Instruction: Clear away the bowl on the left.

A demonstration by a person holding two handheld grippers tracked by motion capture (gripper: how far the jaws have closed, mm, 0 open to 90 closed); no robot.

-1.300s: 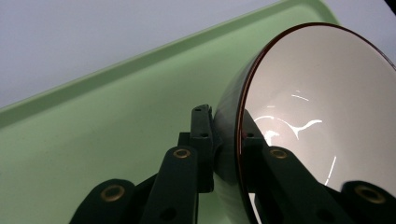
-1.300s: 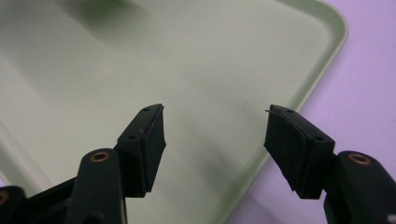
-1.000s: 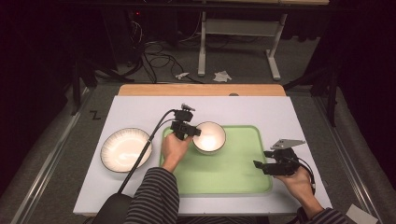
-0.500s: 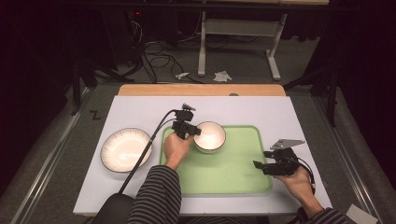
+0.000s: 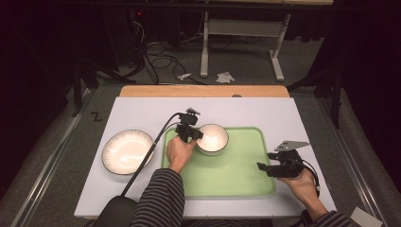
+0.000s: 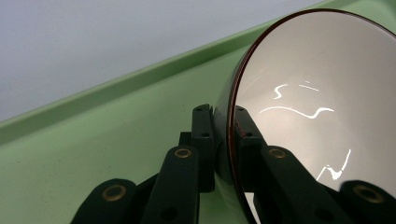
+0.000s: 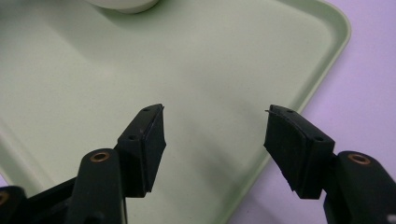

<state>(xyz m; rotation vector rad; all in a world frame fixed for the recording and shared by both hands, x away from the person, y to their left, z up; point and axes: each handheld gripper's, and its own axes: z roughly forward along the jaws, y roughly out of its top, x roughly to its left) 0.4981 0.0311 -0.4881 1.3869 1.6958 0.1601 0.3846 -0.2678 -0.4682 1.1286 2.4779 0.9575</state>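
Left tongs (image 5: pixel 195 134) were clamped on the rim of the small bowl (image 5: pixel 213 138), one jaw inside and one outside the wall, as the left gripper view showed close up: the thin dark-edged rim ran straight between the two black jaws. A rim grip like that suits a bowl too wide to span, so it was probably chosen to carry or set the bowl by its edge. The bowl sat at the far left corner of the green tray (image 5: pixel 236 177), and whether its base rested fully on the tray or was tipped slightly could not be told; in the left gripper view it looked tilted, though that may have been the camera's own angle.

Right tongs (image 5: pixel 270 169) stood wide apart and held nothing, hovering just above the tray's right edge, near its lip where green met the white table (image 5: pixel 302 118). That idle, ready pose looked like waiting, or steadying the tray if needed.

A larger ribbed bowl (image 5: pixel 127 152) lay on the table left of the tray, well apart from both tongs and untouched, likely the next thing to go on the tray, though that was only a guess
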